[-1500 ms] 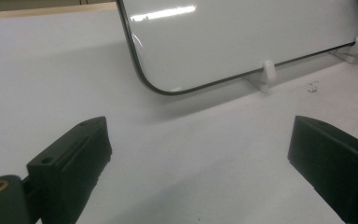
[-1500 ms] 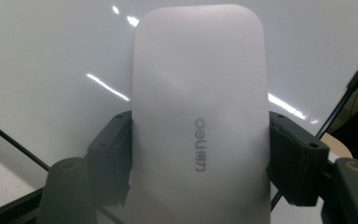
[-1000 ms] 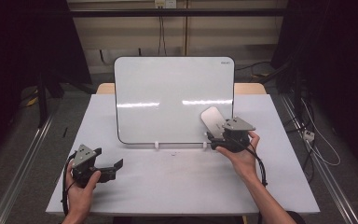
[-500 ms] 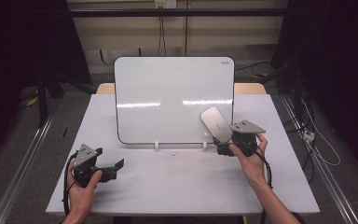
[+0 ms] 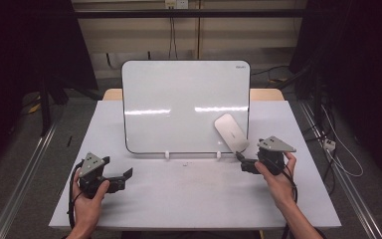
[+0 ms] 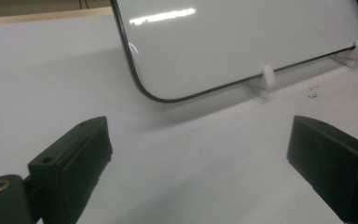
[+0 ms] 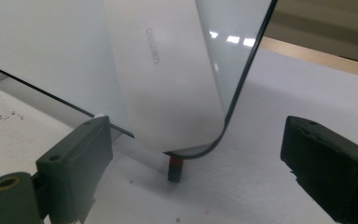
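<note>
Eraser (image 5: 231, 132) parked on the whiteboard (image 5: 179, 99), just ahead of my right gripper (image 5: 248, 166) and a little above its jaws. It sits tilted against the lower corner of the board nearest that gripper, and nothing holds it. I judge the placing done: the eraser clings to the board by itself, probably by a magnet, and what is left is to pull the right gripper clear.

The right jaws stand wide apart and have just been closing a little, with nothing between them. My left gripper (image 5: 124, 177) rests low over the table (image 5: 194, 199), jaws wide and empty, with the board's rounded corner ahead of it.

The eraser is a flat, pale grey slab with rounded ends and a faint printed word. The whiteboard is glossy white with a thin dark rim and rounded corners, propped on small white plastic feet (image 5: 167, 155). The table is matt white with a few dark specks. A small dark stub (image 7: 175, 169) with a reddish top lies under the board's corner, straight ahead of the right jaws; I cannot tell what it is.
</note>
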`<state>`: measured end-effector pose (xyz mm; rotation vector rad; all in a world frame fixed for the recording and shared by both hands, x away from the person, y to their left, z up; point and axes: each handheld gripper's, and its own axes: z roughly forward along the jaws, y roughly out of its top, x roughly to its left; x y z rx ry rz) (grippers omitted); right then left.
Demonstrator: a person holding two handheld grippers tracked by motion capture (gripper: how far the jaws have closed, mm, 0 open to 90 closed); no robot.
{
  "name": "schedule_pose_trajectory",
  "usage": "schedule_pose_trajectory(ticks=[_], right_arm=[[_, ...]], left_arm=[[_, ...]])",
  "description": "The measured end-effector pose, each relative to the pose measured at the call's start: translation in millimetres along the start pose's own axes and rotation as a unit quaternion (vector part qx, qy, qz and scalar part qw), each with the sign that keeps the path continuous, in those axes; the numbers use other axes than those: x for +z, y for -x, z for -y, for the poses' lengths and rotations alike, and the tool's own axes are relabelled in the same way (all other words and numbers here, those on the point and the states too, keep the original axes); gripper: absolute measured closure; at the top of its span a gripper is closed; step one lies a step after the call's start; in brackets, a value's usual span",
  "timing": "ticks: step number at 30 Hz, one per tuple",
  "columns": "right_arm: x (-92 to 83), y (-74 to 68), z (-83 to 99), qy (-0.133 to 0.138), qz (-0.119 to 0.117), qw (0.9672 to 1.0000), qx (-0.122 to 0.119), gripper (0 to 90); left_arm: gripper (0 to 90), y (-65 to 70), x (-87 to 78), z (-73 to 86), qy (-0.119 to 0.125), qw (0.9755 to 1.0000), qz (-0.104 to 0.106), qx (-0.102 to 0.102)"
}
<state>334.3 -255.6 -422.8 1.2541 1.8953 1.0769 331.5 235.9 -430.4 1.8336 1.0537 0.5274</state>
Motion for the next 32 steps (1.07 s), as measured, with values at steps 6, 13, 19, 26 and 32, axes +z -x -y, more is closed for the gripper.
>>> schedule_pose_trajectory(ticks=[6, 13, 19, 26, 32], right_arm=[[-9.8, 4.3, 9.6, 0.003, 0.005, 0.9999, 0.016, 8.9], [-19.5, 9.0, 23.6, 0.005, 0.013, 0.9996, 0.026, 9.3], [-26.9, 13.8, 36.0, 0.01, 0.021, 0.999, 0.039, 9.5], [-36.4, 16.3, 45.9, 0.017, 0.025, 0.9983, 0.049, 9.5], [-34.5, 16.0, 46.9, 0.014, 0.023, 0.9982, 0.053, 9.4]], left_arm=[[6.0, -0.2, 0.4, 0.1, -0.001, 1.0, 0.0, 0.001], [6.7, 0.3, -0.4, 0.1, 0.002, 1.0, -0.008, -0.004], [6.7, -0.4, 0.1, 0.1, 0.002, 1.0, -0.008, -0.005], [6.6, 0.7, 0.3, 0.0, 0.001, 1.0, -0.008, -0.005], [6.6, 0.0, 0.8, 0.5, -0.003, 0.9999, -0.012, -0.011]])
